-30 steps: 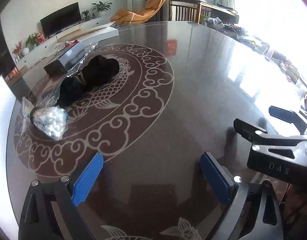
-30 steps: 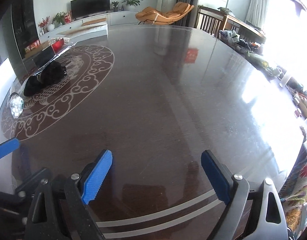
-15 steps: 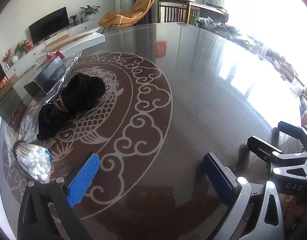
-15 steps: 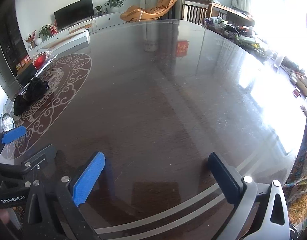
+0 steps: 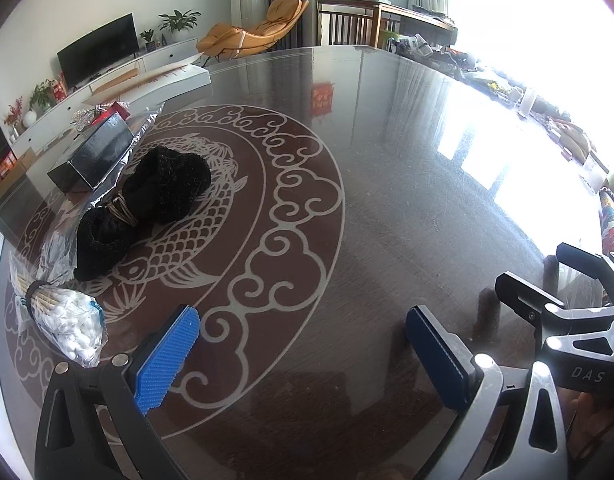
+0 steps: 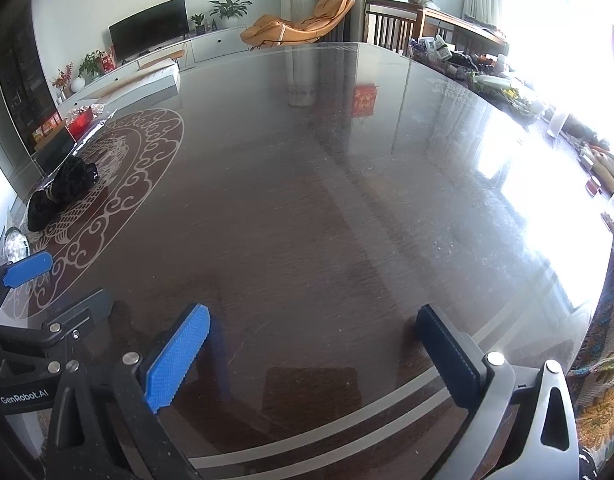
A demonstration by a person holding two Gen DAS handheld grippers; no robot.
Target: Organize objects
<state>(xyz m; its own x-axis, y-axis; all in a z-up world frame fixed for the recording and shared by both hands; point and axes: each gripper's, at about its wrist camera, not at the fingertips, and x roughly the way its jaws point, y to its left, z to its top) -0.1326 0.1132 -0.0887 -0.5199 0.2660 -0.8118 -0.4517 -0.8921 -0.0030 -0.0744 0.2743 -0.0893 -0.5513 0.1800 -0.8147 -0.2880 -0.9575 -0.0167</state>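
Note:
A black knitted bundle tied with a cord (image 5: 147, 204) lies on the table's fish pattern, far left; it also shows in the right wrist view (image 6: 61, 192). A clear bag of cotton swabs (image 5: 65, 322) lies near the table's left edge, just left of my left gripper (image 5: 303, 344). A black box (image 5: 93, 154) on clear wrapping sits behind the bundle. My left gripper is open and empty above the table. My right gripper (image 6: 313, 344) is open and empty over the table's near right part; its body shows in the left wrist view (image 5: 567, 320).
The dark glass-topped table (image 6: 327, 200) has a white ring of cloud patterns (image 5: 299, 208). Clutter lines its far right edge (image 6: 507, 88). A white box (image 5: 167, 78) lies at the far left. A patterned cloth (image 6: 603, 380) hangs at the right.
The left gripper has moved left and forward, so the bundle and swab bag look nearer and more central. The right gripper has shifted a little. Both stay open.

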